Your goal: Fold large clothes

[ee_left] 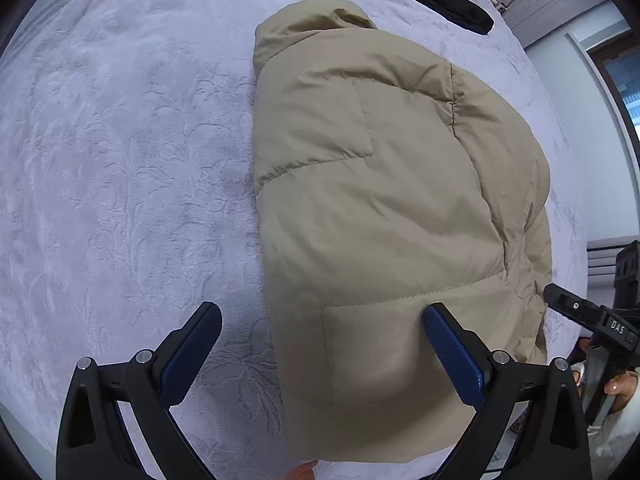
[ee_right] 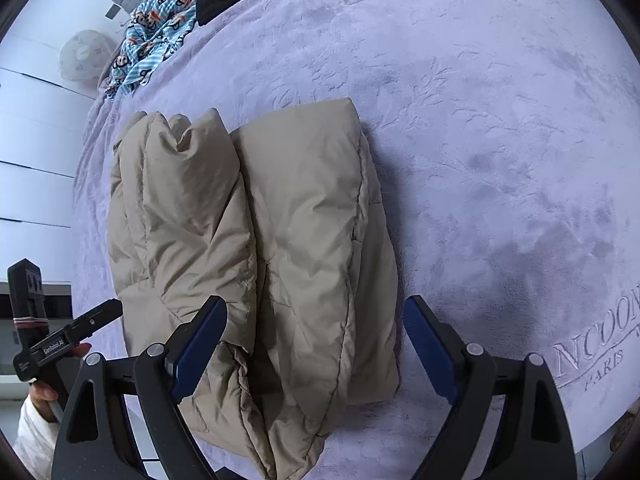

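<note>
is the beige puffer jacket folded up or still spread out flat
Folded. The beige puffer jacket lies on the lilac blanket as a compact bundle, its sides turned in to meet along a middle seam, with stacked layers showing at its edges.

A lavender embossed bedspread (ee_right: 480,120) covers the bed, with pale walls (ee_right: 32,128) and a window (ee_left: 624,92) beyond.

Both my grippers are the same build: the left gripper (ee_left: 322,320) and right gripper (ee_right: 316,312) have black plastic arms with silver pivot screws and textured blue pads (ee_left: 454,354). White lettering on the black side bars. White sleeve (ee_right: 34,432) on my left arm.
</note>
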A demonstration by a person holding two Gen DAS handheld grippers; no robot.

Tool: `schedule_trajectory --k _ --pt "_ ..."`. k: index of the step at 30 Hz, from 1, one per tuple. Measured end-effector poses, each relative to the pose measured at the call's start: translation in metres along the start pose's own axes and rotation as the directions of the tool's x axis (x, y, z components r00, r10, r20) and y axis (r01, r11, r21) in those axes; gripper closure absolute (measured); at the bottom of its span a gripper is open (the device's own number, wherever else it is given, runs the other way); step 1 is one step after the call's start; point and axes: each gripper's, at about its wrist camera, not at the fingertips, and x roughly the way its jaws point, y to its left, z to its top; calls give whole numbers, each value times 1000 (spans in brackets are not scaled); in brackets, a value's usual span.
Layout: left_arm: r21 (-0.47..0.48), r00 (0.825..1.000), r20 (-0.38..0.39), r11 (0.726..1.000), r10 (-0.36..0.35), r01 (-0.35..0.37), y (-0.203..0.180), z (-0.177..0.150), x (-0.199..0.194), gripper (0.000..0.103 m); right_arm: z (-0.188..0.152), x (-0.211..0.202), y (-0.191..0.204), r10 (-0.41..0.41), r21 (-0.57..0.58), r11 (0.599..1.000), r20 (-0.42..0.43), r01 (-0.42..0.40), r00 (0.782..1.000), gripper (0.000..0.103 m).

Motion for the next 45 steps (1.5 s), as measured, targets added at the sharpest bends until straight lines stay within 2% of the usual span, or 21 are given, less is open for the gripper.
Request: schedule_trajectory --k 3,6,10,12,13,15,16,17,19,20,23,26,31,34,36,37,38,39,41,43,45 --pt "-20 996 -10 995 -94 94 9 9 8 1 4 13 -13 50 25 998 -43 -49 998 11" --pt "-57 983 -26 982 -180 179 22 20 21 1 10 30 -27 119 67 991 -77 -114 990 11" --pt "-106 943 -45 941 -328 322 36 27 43 1 20 53 -41 209 119 973 -97 -197 973 11" --pt "-124 924 -44 920 -379 371 40 31 51 1 24 61 -43 260 124 961 -95 -248 961 11" --pt "-126 918 -42 914 -394 387 41 34 55 1 27 63 -42 298 129 950 -90 -285 950 11" --pt "-128 903 -34 898 -427 420 43 39 59 1 30 63 -39 399 130 913 -72 -388 914 11" --pt "-130 898 -30 892 -439 432 45 41 60 1 32 63 -37 449 127 890 -66 -438 891 1" --pt "-131 891 -27 885 -454 447 46 42 61 1 34 62 -34 494 120 866 -52 -486 868 0" --pt "-124 883 -27 878 -469 463 51 43 62 1 38 63 -28 517 99 855 -64 -510 854 0" --pt "-117 882 -30 878 -471 465 52 43 64 1 40 65 -24 504 74 864 -84 -499 860 0" --pt "-49 908 -50 909 -415 413 44 46 71 1 49 74 -10 424 -14 903 -144 -430 894 0" --pt "-19 911 -75 914 -406 405 36 54 79 1 55 87 -1 374 -57 919 -188 -390 908 0" --pt "-72 904 -97 909 -416 410 18 57 96 1 64 114 10 339 -33 933 -247 -358 908 0" --pt "-58 929 -71 932 -363 359 2 54 90 6 66 117 7 342 29 938 -239 -345 909 0" --pt "-32 943 -45 944 -330 329 -10 53 80 15 66 117 4 350 66 936 -241 -345 905 1" --pt "-13 950 -32 950 -311 311 -17 52 74 18 65 116 3 364 81 931 -241 -355 900 9" --pt "-2 954 -22 954 -299 299 -24 52 70 22 64 113 3 389 97 921 -236 -376 891 22" --pt "6 957 -12 957 -290 290 -28 52 65 25 64 110 3 409 107 913 -227 -394 884 27" --pt "19 960 7 960 -281 281 -34 52 54 29 63 101 8 423 96 906 -212 -412 881 46" --pt "39 961 28 961 -274 273 -39 50 44 30 62 92 16 423 72 906 -199 -417 884 52" --pt "58 960 54 960 -276 273 -42 52 32 30 61 84 27 419 41 907 -190 -419 888 54"
